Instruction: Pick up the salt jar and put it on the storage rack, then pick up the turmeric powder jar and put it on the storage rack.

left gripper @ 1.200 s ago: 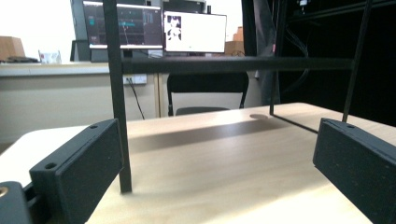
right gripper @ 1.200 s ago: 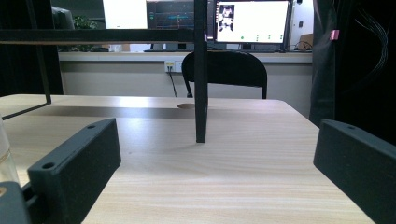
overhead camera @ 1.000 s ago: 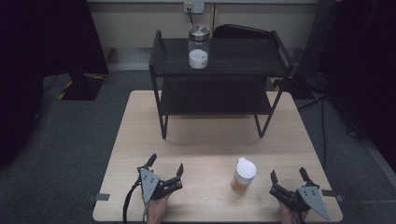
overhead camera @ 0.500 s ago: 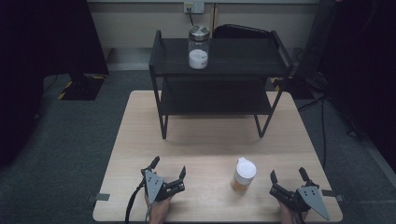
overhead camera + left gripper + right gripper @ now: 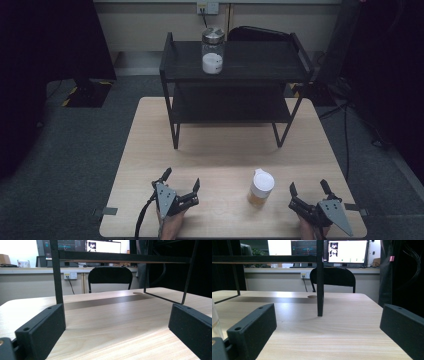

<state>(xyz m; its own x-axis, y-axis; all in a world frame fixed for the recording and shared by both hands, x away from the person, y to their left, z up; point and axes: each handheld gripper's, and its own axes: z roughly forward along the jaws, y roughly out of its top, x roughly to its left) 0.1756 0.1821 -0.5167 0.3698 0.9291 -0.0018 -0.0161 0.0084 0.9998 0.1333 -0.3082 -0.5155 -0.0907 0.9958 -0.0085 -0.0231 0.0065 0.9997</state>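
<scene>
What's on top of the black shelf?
A jar with a metal lid stands on the shelf's top, white stuff inside. The lower shelf looks bare, though its back is shadowed.

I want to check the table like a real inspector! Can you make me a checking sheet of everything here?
Surface: wooden table, bare between things.
Job's things: white-lidded bottle upright near the front edge; glass jar on the black shelf rack.
Clutter: nothing seen.
Grippers: left gripper and right gripper both open, holding nothing, resting at the front edge.
Cables: one trails from the left gripper.
Surroundings: grey carpet, black chair, monitors behind.
</scene>
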